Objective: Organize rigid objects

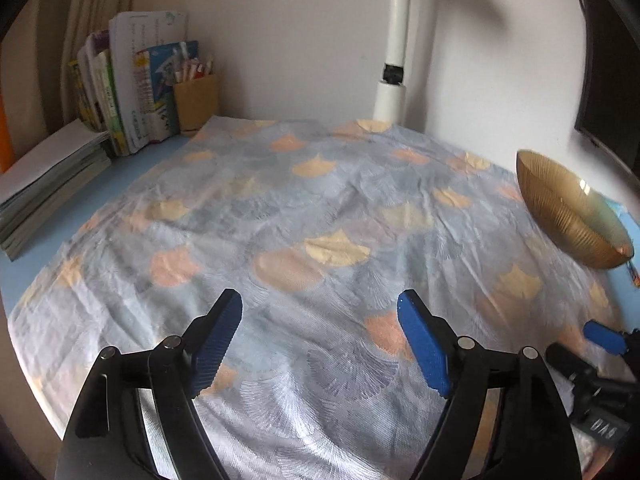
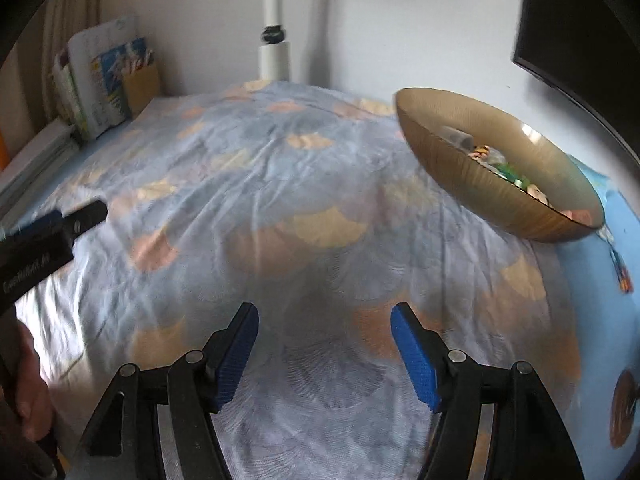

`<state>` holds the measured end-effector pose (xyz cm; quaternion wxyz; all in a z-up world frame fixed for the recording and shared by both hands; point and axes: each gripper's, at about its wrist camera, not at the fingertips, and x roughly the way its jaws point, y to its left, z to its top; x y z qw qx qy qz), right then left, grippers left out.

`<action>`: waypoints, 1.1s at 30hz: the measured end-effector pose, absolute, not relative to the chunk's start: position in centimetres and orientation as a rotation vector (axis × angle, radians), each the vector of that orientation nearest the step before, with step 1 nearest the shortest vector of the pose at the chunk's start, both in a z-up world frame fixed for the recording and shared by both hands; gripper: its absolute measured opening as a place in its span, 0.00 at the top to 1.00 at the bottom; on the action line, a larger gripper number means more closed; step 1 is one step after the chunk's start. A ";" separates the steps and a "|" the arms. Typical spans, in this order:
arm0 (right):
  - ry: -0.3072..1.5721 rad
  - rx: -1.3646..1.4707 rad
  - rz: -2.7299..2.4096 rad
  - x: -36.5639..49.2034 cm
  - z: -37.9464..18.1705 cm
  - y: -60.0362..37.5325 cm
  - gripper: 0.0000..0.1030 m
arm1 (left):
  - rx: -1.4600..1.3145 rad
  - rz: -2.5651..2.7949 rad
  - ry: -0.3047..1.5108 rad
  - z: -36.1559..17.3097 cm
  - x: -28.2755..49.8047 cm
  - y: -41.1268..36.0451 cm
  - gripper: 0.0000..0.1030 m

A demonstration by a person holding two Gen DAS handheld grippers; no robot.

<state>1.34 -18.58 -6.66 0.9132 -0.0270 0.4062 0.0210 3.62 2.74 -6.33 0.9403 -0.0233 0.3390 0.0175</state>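
An amber ribbed glass bowl stands at the right of the cloth-covered table and holds several small colourful objects. It also shows in the left wrist view at the far right. My left gripper is open and empty above the patterned cloth. My right gripper is open and empty above the cloth, left of and nearer than the bowl. One of the right gripper's fingertips shows at the lower right of the left wrist view. The left gripper's body shows at the left of the right wrist view.
Upright books and a brown pen cup stand at the back left corner, with a flat stack of books in front. A white lamp post stands at the back wall. A dark monitor hangs at the right.
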 end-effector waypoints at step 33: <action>0.911 0.026 0.018 2.8 -7.5 -20.5 0.25 | 0.033 0.040 0.711 -6.6 3.6 1.2 0.22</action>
